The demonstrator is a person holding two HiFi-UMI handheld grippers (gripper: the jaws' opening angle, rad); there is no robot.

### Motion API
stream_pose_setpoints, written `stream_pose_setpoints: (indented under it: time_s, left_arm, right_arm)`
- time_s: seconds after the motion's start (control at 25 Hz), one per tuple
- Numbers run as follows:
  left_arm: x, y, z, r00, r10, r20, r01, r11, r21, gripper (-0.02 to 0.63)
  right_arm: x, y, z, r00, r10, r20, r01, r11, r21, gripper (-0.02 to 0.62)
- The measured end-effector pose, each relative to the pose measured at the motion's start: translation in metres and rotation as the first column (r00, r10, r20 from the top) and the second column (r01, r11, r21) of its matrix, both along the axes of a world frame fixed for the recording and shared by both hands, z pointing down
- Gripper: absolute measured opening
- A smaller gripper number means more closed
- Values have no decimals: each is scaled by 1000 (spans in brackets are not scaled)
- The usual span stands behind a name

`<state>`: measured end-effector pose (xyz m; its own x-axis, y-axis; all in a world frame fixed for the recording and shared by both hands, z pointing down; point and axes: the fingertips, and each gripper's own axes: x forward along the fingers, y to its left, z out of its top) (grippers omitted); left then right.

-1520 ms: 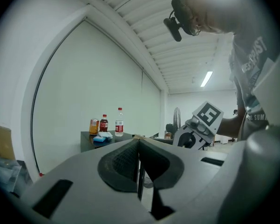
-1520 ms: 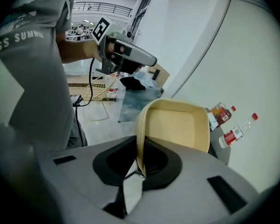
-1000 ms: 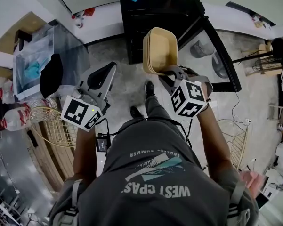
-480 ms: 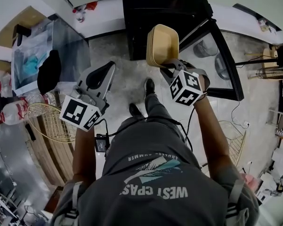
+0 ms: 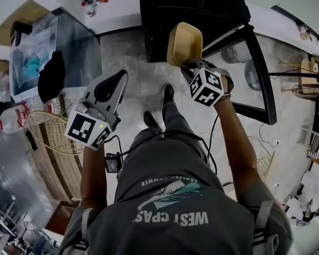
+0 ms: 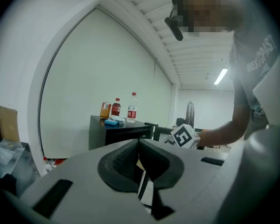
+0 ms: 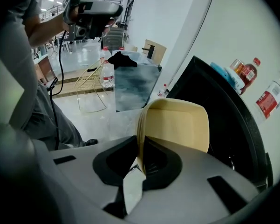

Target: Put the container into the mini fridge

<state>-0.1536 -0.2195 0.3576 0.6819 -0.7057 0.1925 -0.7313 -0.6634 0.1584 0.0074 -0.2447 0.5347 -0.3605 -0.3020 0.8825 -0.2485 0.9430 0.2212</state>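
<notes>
In the head view, the right gripper (image 5: 190,67) is clamping the near edge of the beige container (image 5: 184,42). The container is hanging above the floor at the mini fridge (image 5: 191,9), with its long axis pointing away toward the fridge.

In the left gripper view, the left gripper (image 6: 139,144) is showing its jaws pressed together and empty, and they are hiding the fridge's lower part.

In the right gripper view, the container is standing on edge, its gripped rim disappearing between the pads.

**Bright, even light under a heavy fisheye**

We see a well-lit room with only faint, soft shadows. A ceiling strip light (image 6: 220,76) glows overexposed in the left gripper view, and the pale floor (image 7: 91,118) shines in the right gripper view. Straight lines bend, and the corners fall black. The left gripper (image 6: 139,141) looks near and soft-focused.
</notes>
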Motion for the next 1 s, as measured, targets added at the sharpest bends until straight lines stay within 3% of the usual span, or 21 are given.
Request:
stream_pose_setpoints:
  time_s: [1.0]
  left_arm:
    - [-14, -38, 57, 994, -104, 28, 107, 985, -132, 17]
  right_arm:
    - [9, -99, 124, 998, 17, -63, -21, 998, -57, 49]
